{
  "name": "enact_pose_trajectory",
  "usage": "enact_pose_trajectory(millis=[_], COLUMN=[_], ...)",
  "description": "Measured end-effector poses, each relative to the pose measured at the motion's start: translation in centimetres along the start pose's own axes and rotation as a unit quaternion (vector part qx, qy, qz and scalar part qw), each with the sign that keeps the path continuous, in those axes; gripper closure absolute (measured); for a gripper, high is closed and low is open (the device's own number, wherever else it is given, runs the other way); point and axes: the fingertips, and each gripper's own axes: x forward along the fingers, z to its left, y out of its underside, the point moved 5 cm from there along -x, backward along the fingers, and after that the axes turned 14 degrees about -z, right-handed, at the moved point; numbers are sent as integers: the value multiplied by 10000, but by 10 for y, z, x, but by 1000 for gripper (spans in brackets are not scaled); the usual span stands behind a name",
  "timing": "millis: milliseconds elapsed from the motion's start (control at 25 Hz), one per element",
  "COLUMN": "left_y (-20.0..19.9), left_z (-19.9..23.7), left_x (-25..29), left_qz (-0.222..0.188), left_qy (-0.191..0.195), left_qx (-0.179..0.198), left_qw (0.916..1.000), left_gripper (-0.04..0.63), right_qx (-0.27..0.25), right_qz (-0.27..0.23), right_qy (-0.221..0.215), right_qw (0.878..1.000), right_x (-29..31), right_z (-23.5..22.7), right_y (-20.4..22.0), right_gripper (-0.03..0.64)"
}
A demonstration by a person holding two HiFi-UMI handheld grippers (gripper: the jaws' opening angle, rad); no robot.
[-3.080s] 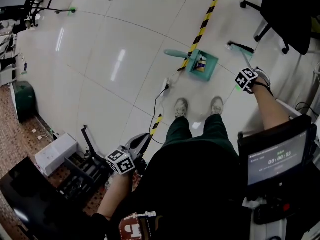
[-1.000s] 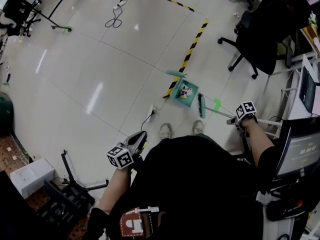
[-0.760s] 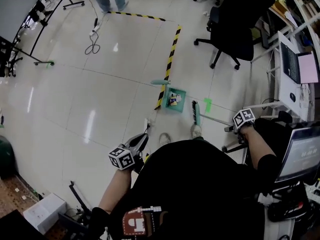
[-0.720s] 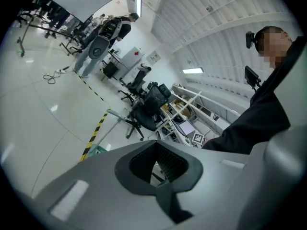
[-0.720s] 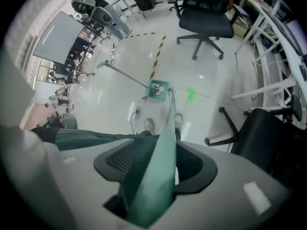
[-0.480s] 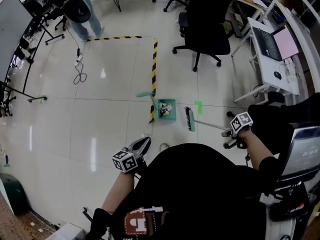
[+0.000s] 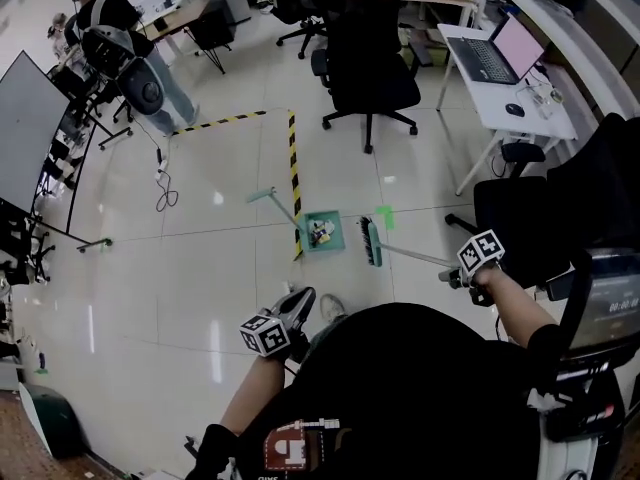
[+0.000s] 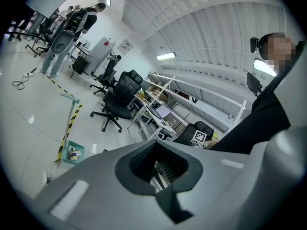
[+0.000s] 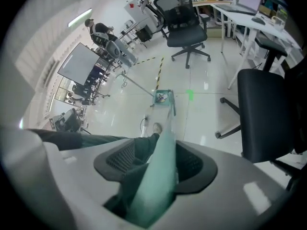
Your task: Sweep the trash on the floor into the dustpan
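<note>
A green dustpan (image 7: 324, 232) lies on the white floor beside the yellow-black tape, with bits of trash inside and its long handle (image 7: 275, 204) reaching up-left. The green broom's head (image 7: 370, 242) rests on the floor just right of the pan. Its handle runs to my right gripper (image 7: 458, 272), which is shut on it; in the right gripper view the handle (image 9: 160, 171) fills the jaws and the dustpan (image 9: 162, 97) shows far off. My left gripper (image 7: 292, 313) hangs at my left side, shut with nothing in it. The left gripper view catches the dustpan (image 8: 73, 153) at lower left.
A black office chair (image 7: 367, 76) stands beyond the dustpan, another chair (image 7: 555, 218) close on my right. A white desk (image 7: 510, 78) with a laptop is at right. A person (image 7: 130, 53) stands far left near a cable (image 7: 163, 193) on the floor. Striped tape (image 7: 294, 178) marks the floor.
The head view has tilted up, so the room, chairs and desk now show. The broom head stays beside the dustpan and my right gripper keeps its hold; the left gripper has hardly moved.
</note>
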Motion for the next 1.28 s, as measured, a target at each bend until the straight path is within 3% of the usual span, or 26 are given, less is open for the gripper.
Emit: enact_pose_trajectory(millis=[240,440,680,920,1120,1280], left_y=[80,97,100,119,145,164], left_z=[-95,-140,-148,-153,-135,-145], left_x=[-29,-72,-133,-236,-329,-352], left_qz=[-89,-73,-40,43,183,180], left_qy=[-126,-193,-165,164,-34,-12], left_qx=[-126,30,202,202,19,34], left_qw=[9998,9998,9997,9997,9998,9998], left_gripper=[597,597,597,597,597,597], right_qx=[104,493,455,871,997,1119], right_qz=[-187,-70,-20,-327,-491,-549], right_qy=[-332,-530,-501,-384,-236,-374], right_qw=[9992,9974,9977,9949,9935,9915], right_x=[-52,-70,-66,-62,-59,-75], right_z=[-28,-32,2,57,110,117], right_y=[92,164,234,306,368,410], right_gripper=[367,367,367,367,365,365])
